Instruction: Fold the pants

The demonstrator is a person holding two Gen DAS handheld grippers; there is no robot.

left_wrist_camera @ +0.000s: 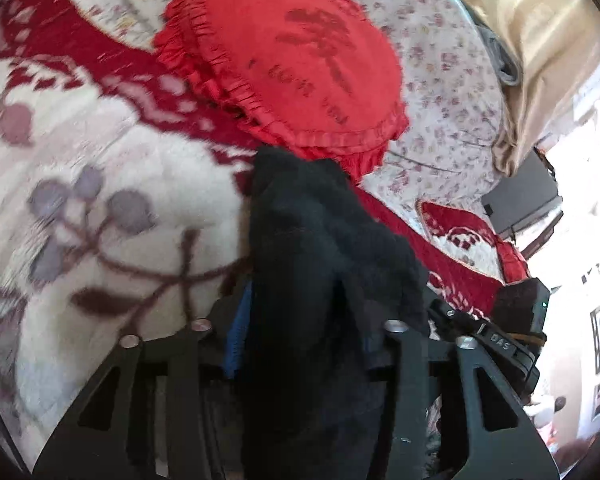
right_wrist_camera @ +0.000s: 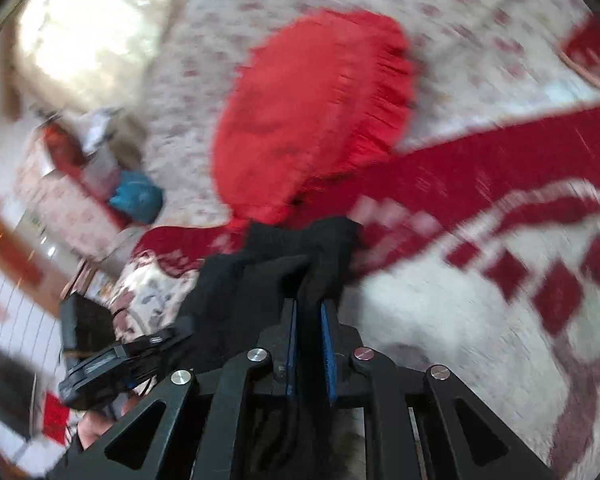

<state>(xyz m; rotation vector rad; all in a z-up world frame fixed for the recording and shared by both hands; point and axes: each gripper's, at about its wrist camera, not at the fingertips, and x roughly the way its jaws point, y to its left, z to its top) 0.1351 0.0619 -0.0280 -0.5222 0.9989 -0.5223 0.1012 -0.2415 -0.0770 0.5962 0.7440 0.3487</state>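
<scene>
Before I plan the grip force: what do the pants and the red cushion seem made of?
The pants look like a soft, matte black knit or fleece: fuzzy surface, limp bunching between the fingers. The red cushion looks like smooth woven fabric with a slight sheen and a pleated ruffle edge.

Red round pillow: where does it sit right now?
The red round pillow lies on the floral bedsheet, upper centre in both wrist views, just beyond the black pants and overlapping the red-and-white blanket.
</scene>
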